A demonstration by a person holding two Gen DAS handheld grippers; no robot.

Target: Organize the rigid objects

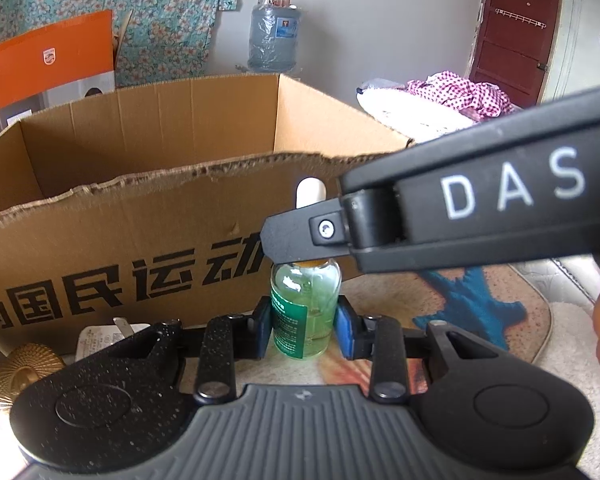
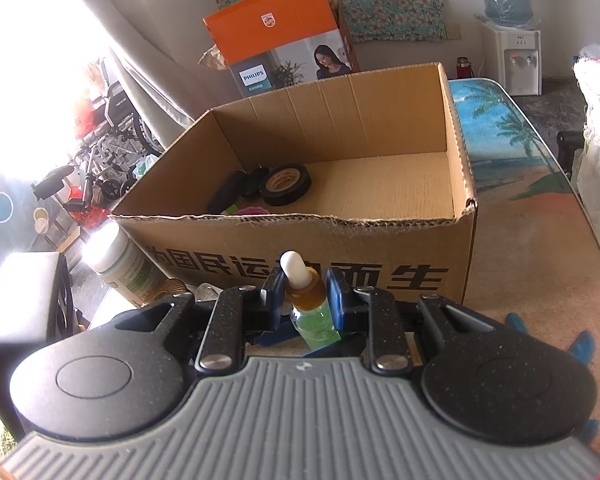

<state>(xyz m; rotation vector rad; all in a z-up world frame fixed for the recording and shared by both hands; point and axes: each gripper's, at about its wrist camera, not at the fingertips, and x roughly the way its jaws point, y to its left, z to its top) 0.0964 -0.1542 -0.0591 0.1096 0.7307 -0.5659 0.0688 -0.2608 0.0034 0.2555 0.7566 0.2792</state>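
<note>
the dropper bottle (image 1: 306, 312) stands upright, left hand-held gripper (image 1: 305, 326) clamped on its body, right hand-held gripper (image 2: 305, 292) clamped on its cap, cardboard box (image 2: 340, 236) just beyond.

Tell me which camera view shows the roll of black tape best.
The right wrist view. It looks down into the cardboard box, where the roll of black tape lies on the floor of the box beside other dark items. In the left wrist view the box's near wall hides the inside, so the tape does not show at all.
</note>
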